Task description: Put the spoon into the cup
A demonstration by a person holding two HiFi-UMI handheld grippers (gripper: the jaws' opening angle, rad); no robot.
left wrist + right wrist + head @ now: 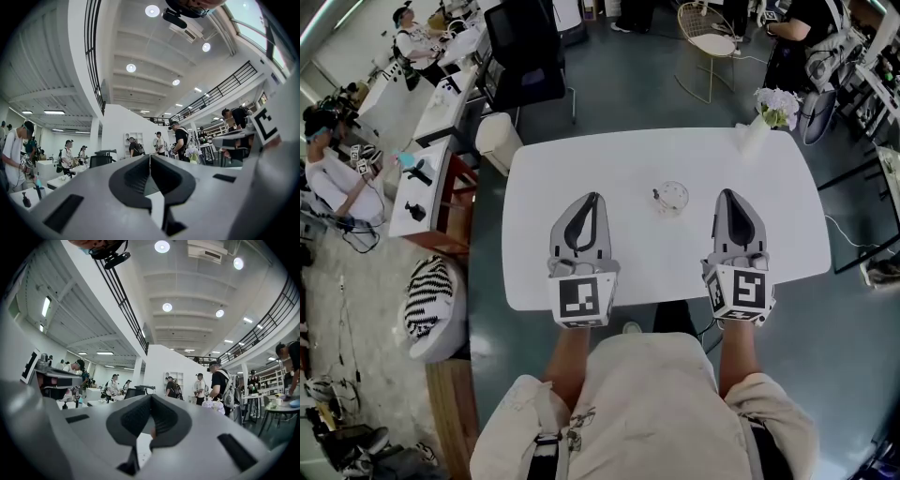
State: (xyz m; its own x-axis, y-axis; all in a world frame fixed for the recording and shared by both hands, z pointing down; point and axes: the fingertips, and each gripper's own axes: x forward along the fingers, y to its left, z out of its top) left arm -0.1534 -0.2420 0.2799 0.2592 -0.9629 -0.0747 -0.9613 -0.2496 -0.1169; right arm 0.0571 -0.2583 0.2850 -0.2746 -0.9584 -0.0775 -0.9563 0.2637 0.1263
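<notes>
A small clear glass cup [671, 198] stands near the middle of the white table [628, 159]. A short dark piece [657, 197] shows at its left rim; I cannot tell whether it is the spoon. My left gripper [593, 195] rests on the table left of the cup, jaws shut and empty, its tips meeting in the left gripper view [150, 156]. On the other side of the cup lies my right gripper [727, 192], also shut with nothing held, tips together in the right gripper view [150, 395]. Both point level, away from me.
A white vase of pale flowers [772, 108] stands at the table's far right corner. A black chair [525, 56] and a gold wire chair [705, 42] stand beyond the table. White desks [427, 183] line the left, with people seated and standing around.
</notes>
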